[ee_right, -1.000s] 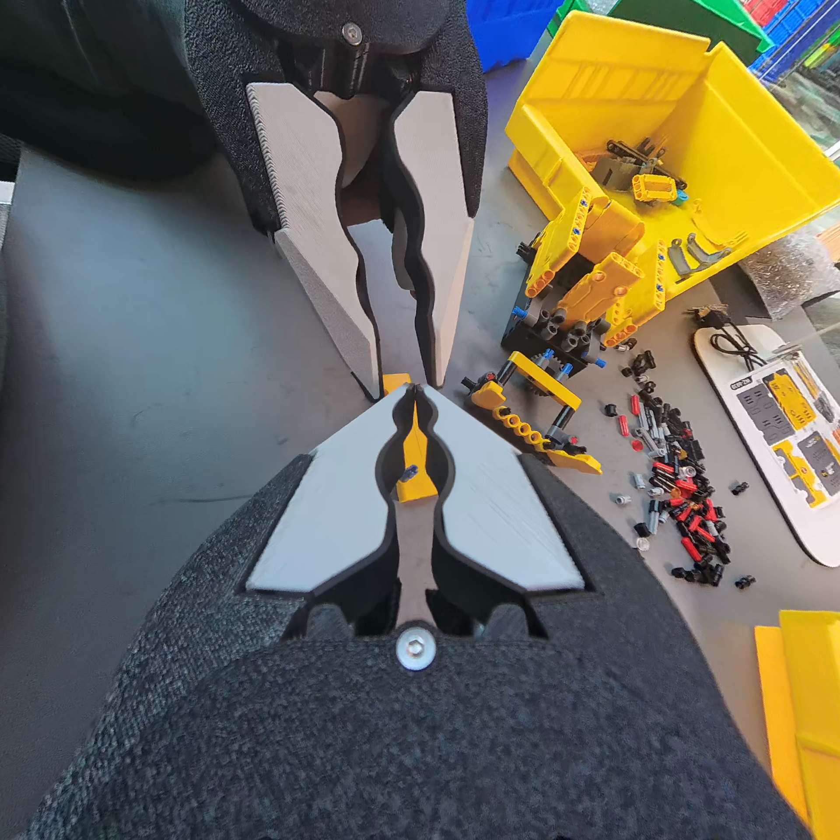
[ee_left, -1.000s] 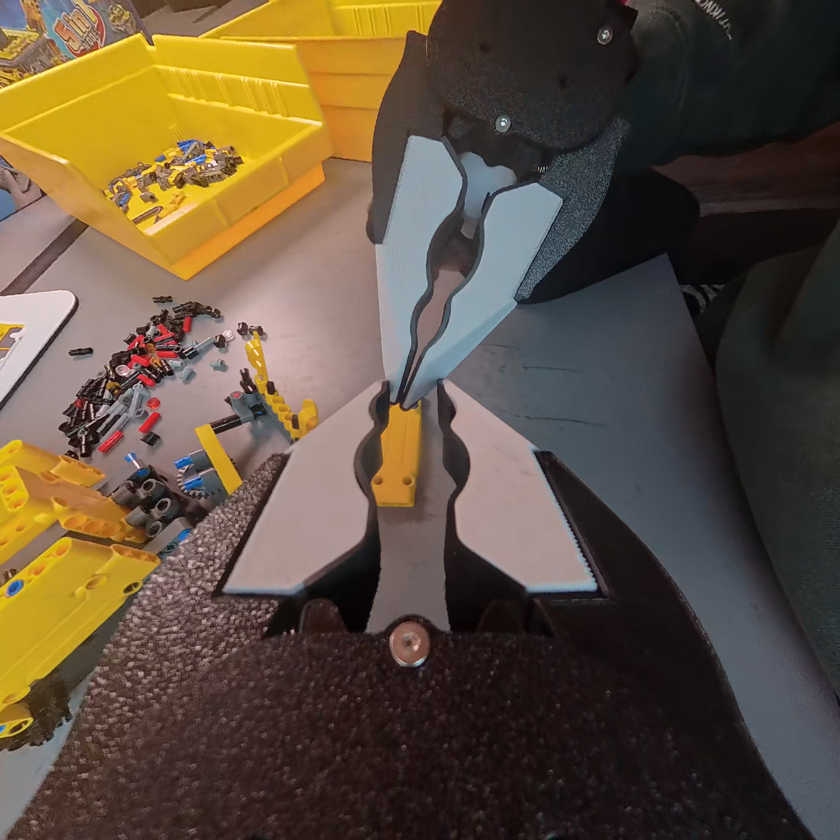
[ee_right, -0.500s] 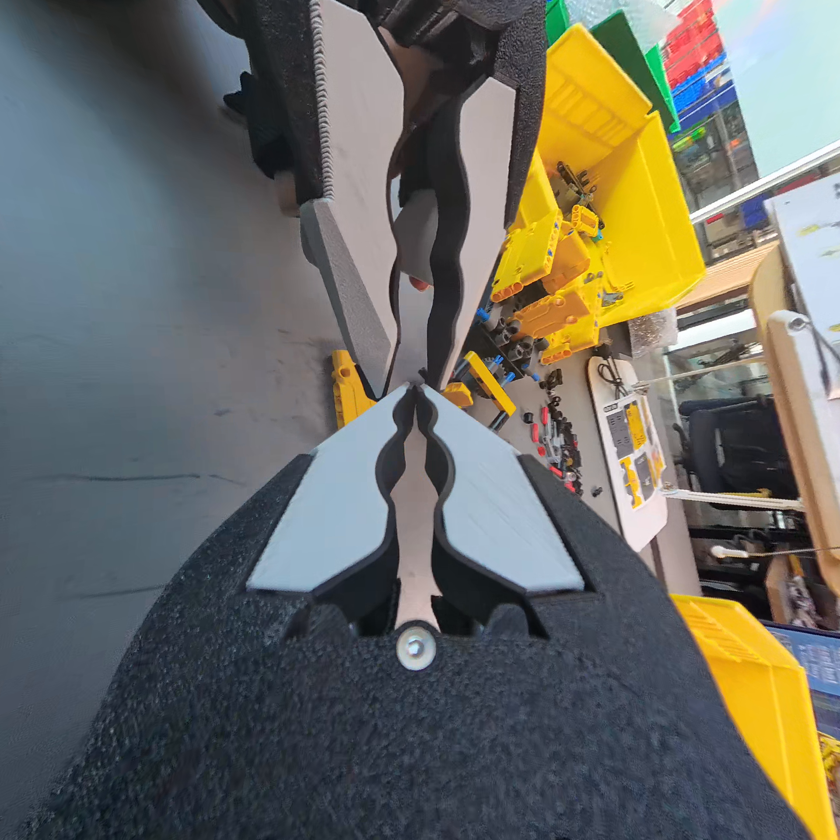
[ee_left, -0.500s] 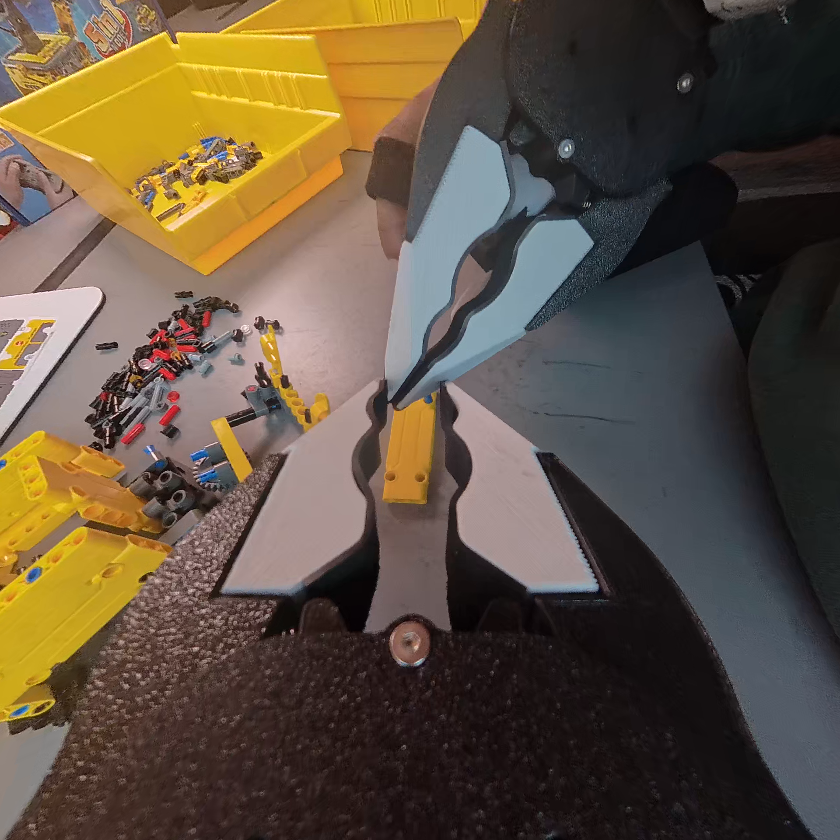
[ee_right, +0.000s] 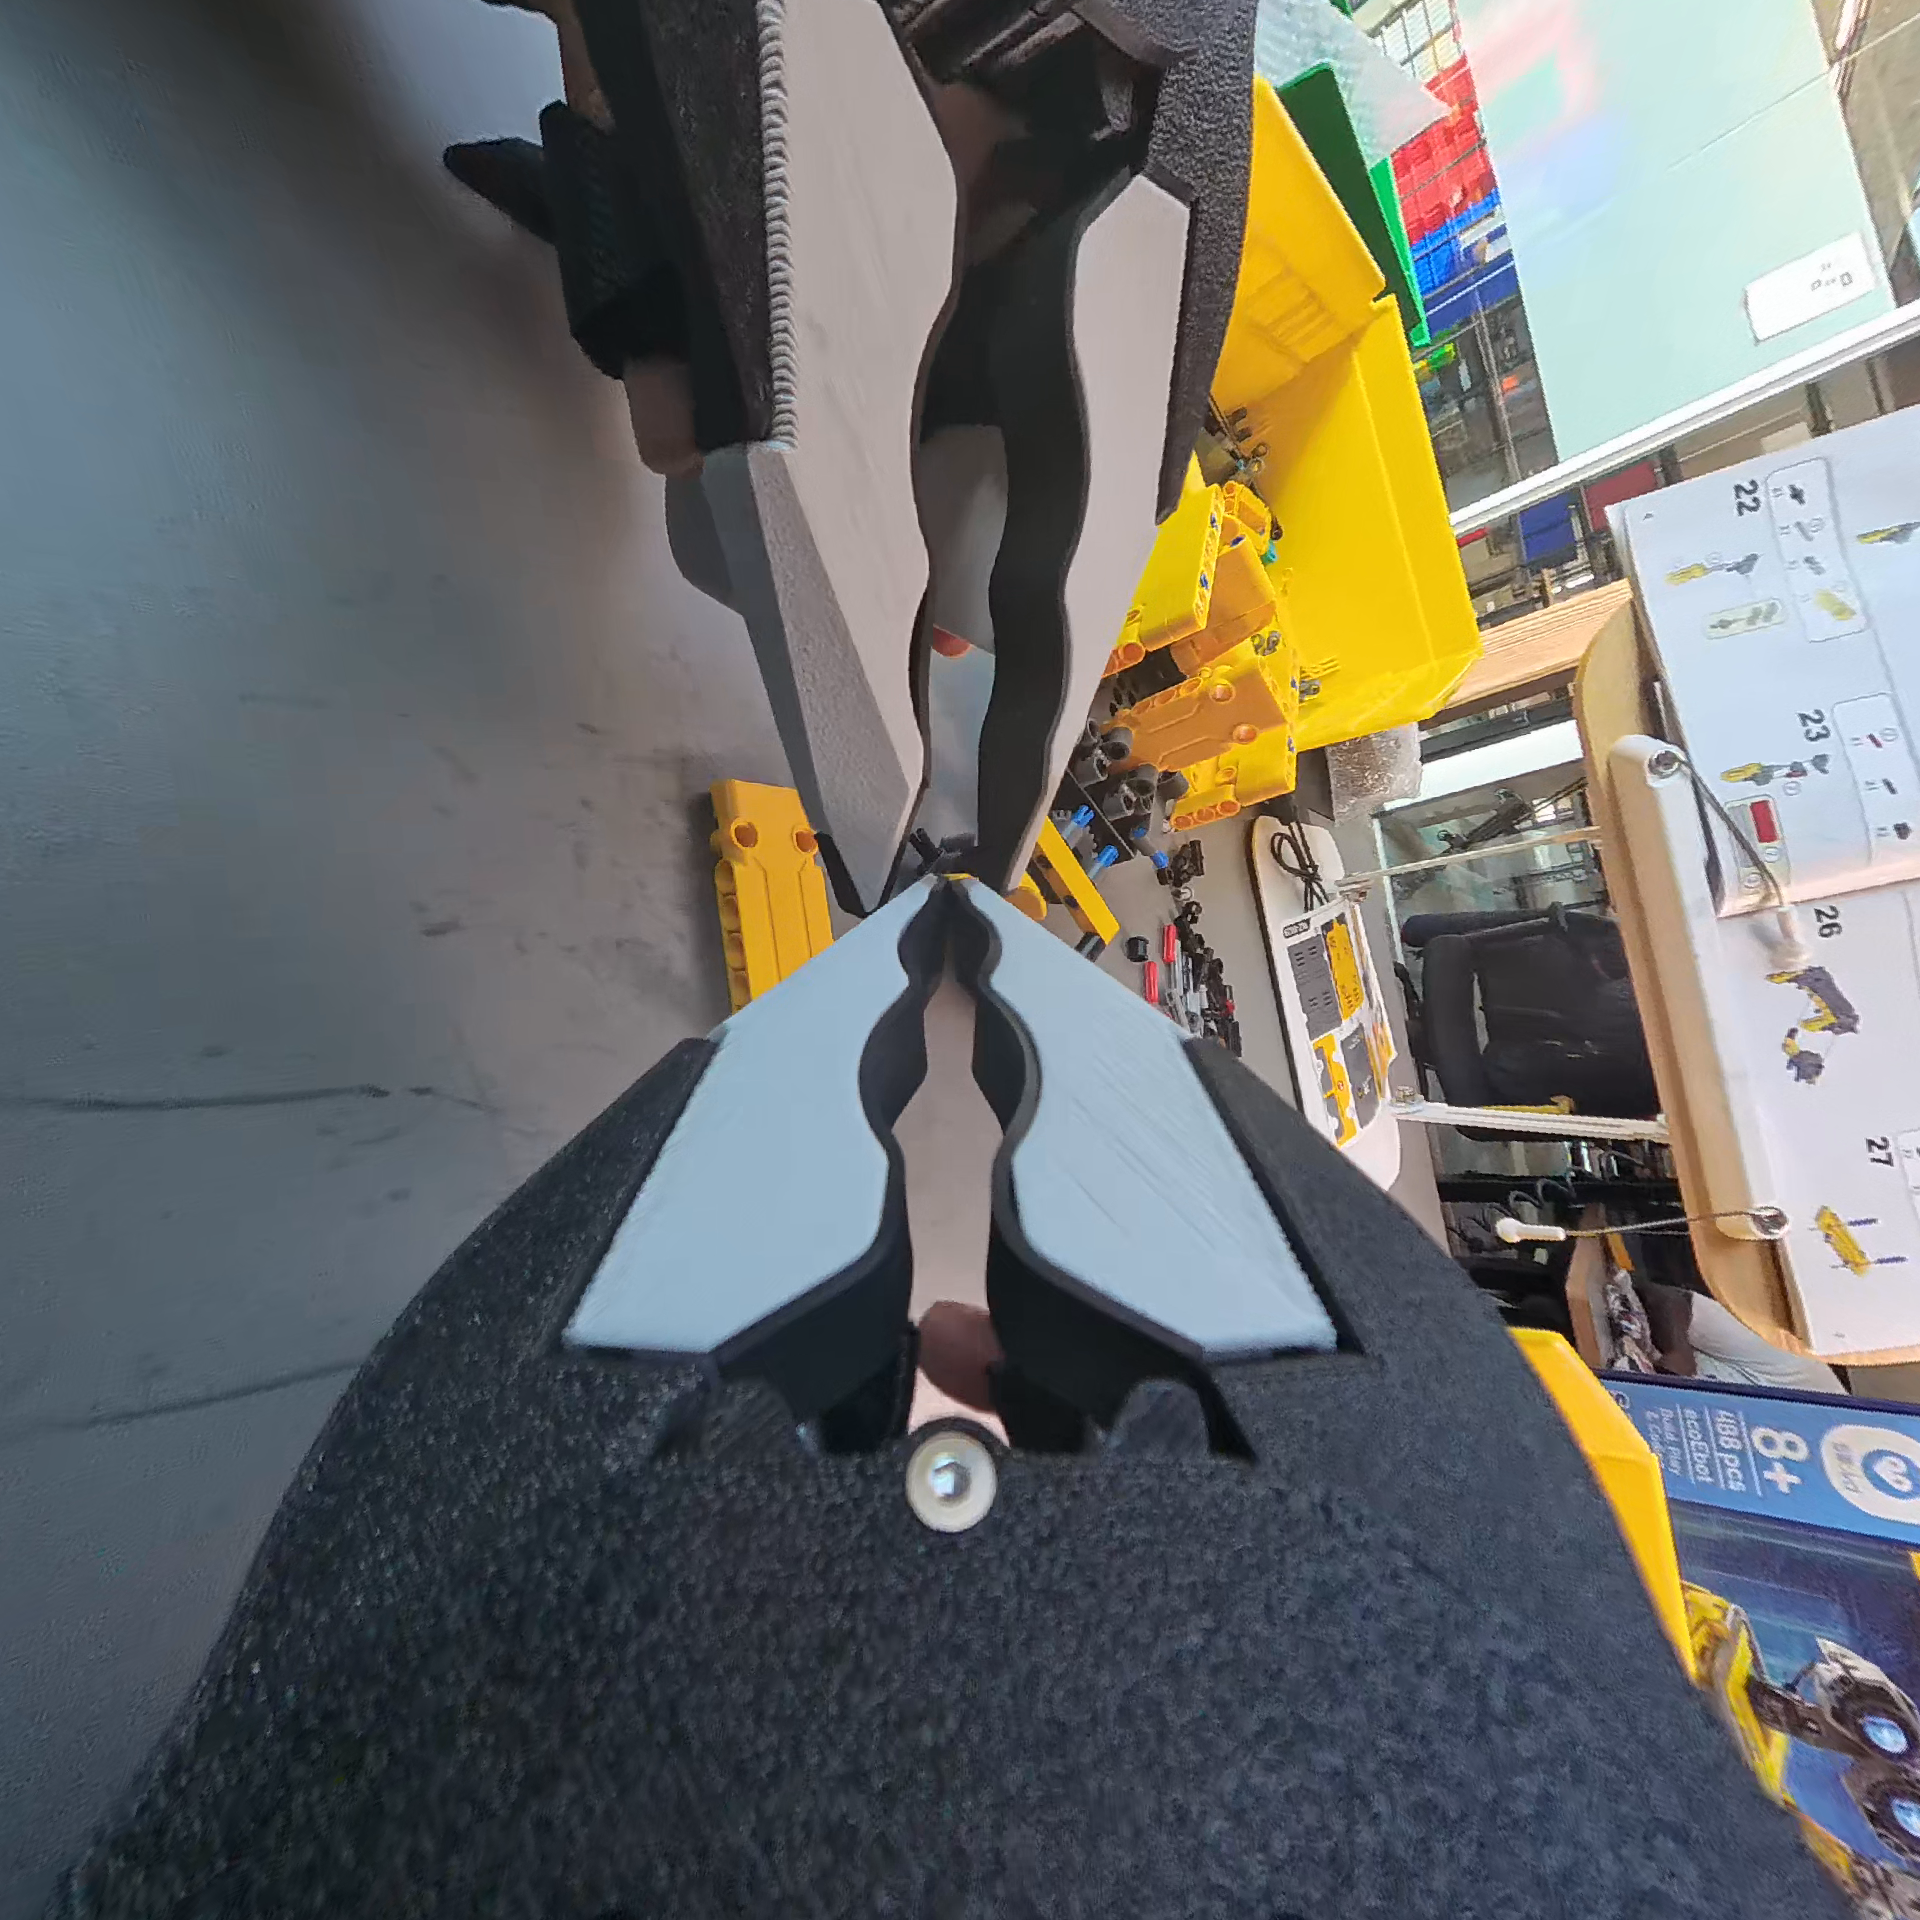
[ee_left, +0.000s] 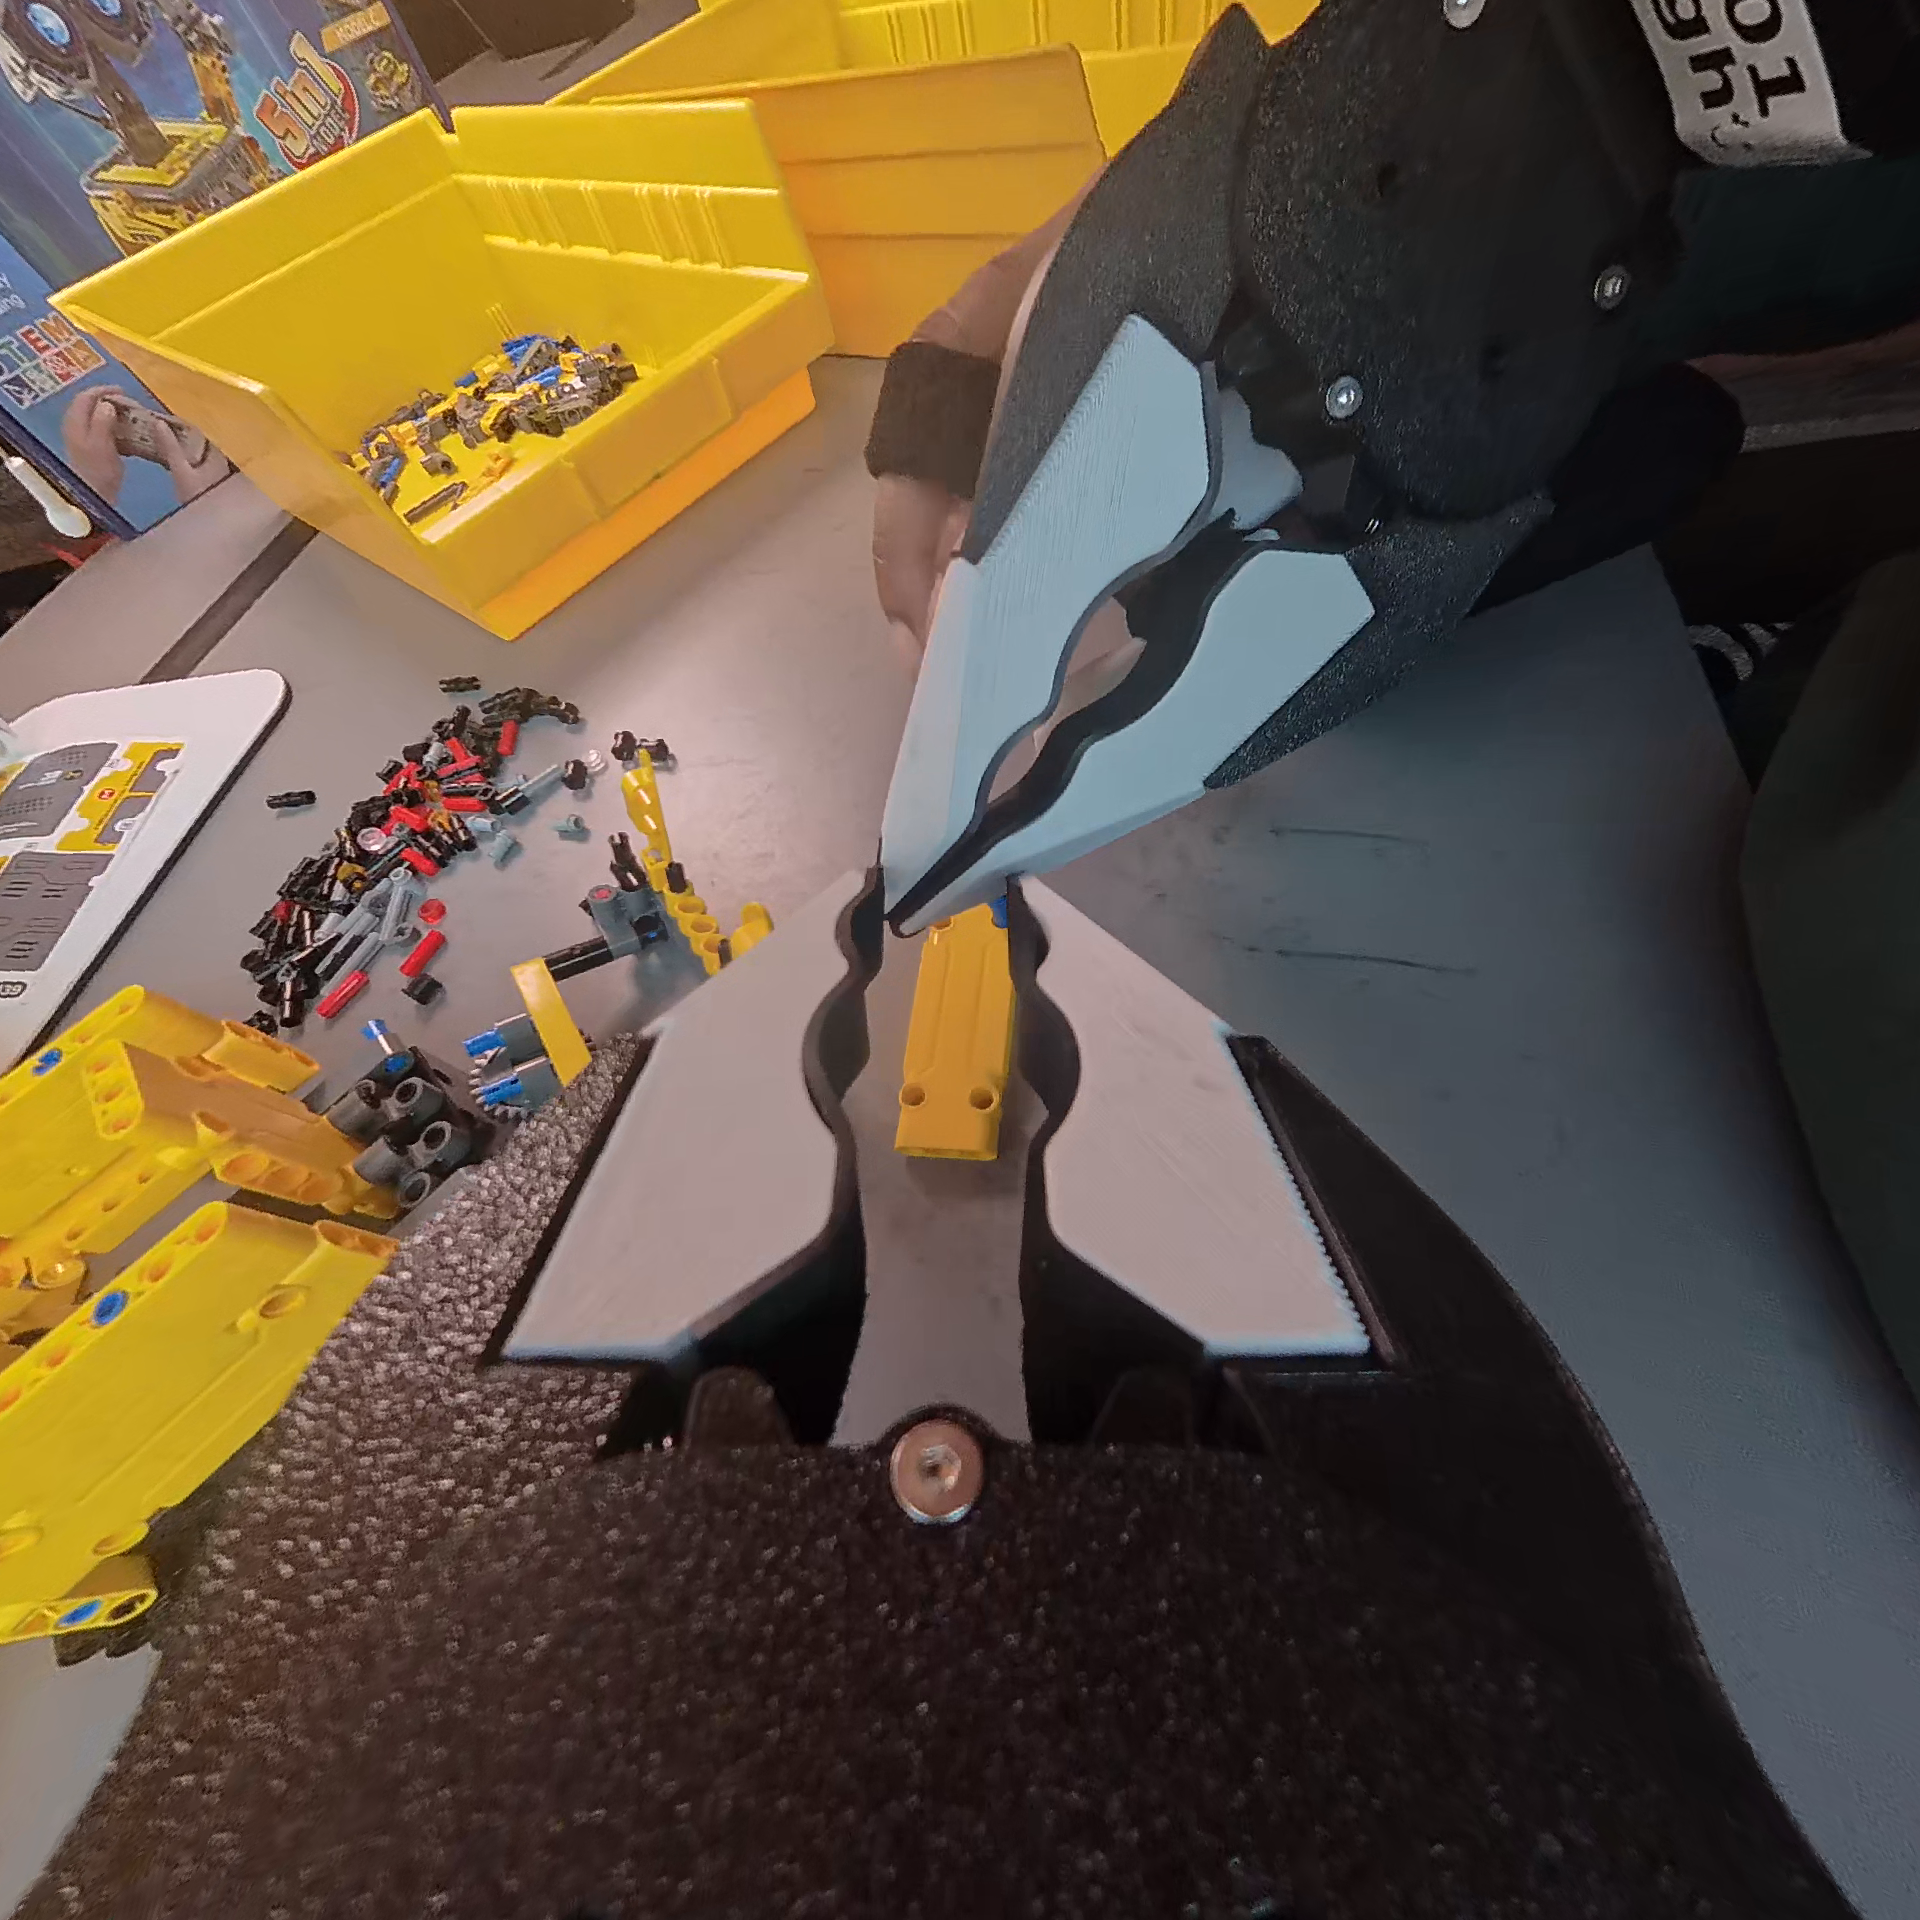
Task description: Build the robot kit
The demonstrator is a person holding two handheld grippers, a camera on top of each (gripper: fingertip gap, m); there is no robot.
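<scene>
The left gripper stood open over the grey table, its fingers straddling a flat yellow beam that lay on the table. The right gripper was closed, its tips meeting the left gripper's tips just beside the beam's far end; whether it pinched anything could not be told. Loose small parts lay to the left.
</scene>
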